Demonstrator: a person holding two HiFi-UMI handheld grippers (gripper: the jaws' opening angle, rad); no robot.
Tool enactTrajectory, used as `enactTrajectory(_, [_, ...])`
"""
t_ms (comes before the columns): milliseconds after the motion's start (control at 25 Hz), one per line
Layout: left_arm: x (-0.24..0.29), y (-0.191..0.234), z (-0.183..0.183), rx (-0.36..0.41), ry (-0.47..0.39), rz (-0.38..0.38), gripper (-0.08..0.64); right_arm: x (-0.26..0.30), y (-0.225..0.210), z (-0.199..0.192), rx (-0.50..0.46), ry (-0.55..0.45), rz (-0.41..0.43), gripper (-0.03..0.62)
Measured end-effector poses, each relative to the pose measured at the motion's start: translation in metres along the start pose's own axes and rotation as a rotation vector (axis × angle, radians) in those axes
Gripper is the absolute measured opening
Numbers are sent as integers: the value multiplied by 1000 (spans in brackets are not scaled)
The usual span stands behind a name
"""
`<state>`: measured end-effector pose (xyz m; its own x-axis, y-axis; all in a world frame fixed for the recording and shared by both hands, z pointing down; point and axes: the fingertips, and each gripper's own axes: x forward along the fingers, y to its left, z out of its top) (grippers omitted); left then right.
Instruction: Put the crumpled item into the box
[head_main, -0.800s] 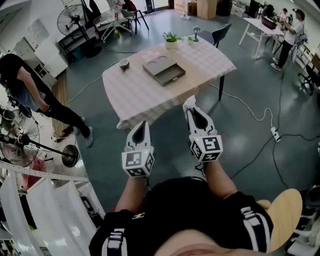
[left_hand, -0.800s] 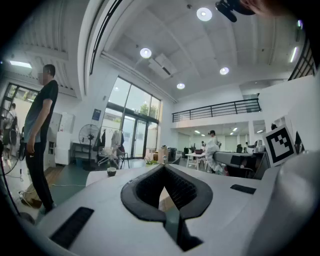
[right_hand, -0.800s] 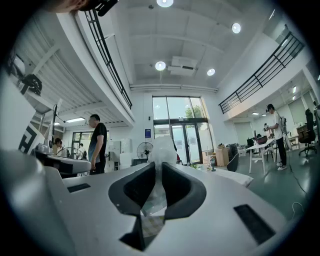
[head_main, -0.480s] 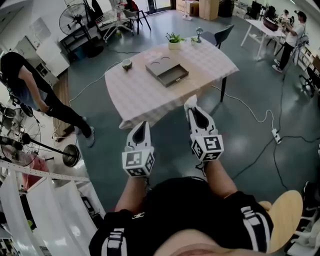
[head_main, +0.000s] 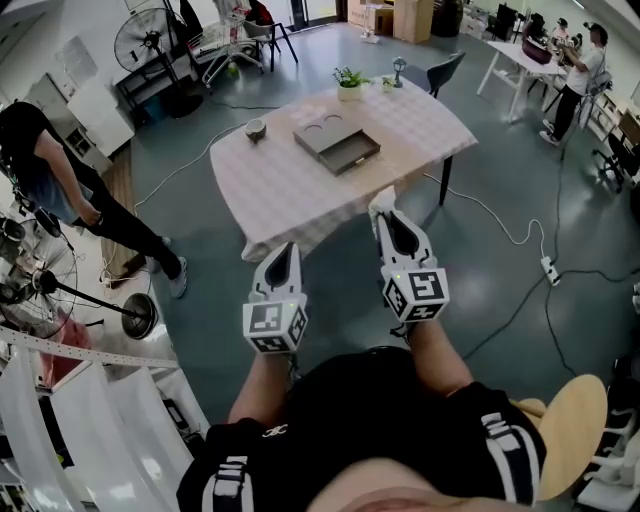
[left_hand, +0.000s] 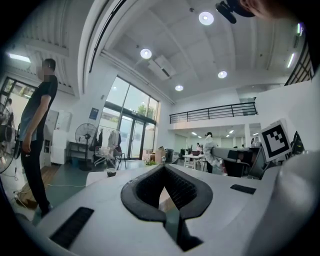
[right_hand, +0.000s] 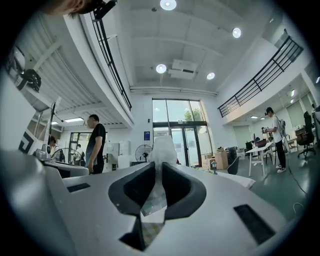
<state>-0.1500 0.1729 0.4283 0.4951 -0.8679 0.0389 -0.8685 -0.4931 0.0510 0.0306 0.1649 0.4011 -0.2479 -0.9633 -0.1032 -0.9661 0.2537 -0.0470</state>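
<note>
One white crumpled wad (right_hand: 162, 146) is sitting pinched in the right gripper (head_main: 384, 212) for carrying to the grey open box (head_main: 338, 148), upper centre; the left gripper (head_main: 283, 252) is idling closed, empty.

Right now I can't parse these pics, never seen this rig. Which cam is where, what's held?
No robot: a person holds a handheld gripper in each hand. The head view comes from a camera on the person's head, looking down at the left gripper and right gripper. The other two pictures come from cameras riding on each gripper, looking along its jaws. Ahead, the table carries a grey box, a cup and a potted plant. The right gripper is clamped on a white crumpled item; the left one's jaws are together, empty.
</note>
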Motion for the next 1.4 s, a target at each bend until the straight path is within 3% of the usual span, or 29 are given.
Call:
enactTrajectory(240, [-3,15,-2,-10,14,14,2,8,14,-1,-2,16,8,43])
enactTrajectory(520, [31,23,-8,10,44,17,2,42,-5,-6,28,6,10,43])
enactTrajectory(760, [93,39,-9,24,41,24,2,101,-36,-16,23,2,24,43])
enactTrajectory(1400, [298,86,5,-39,76,81,2,298,-137,-31,-2,88,106,43])
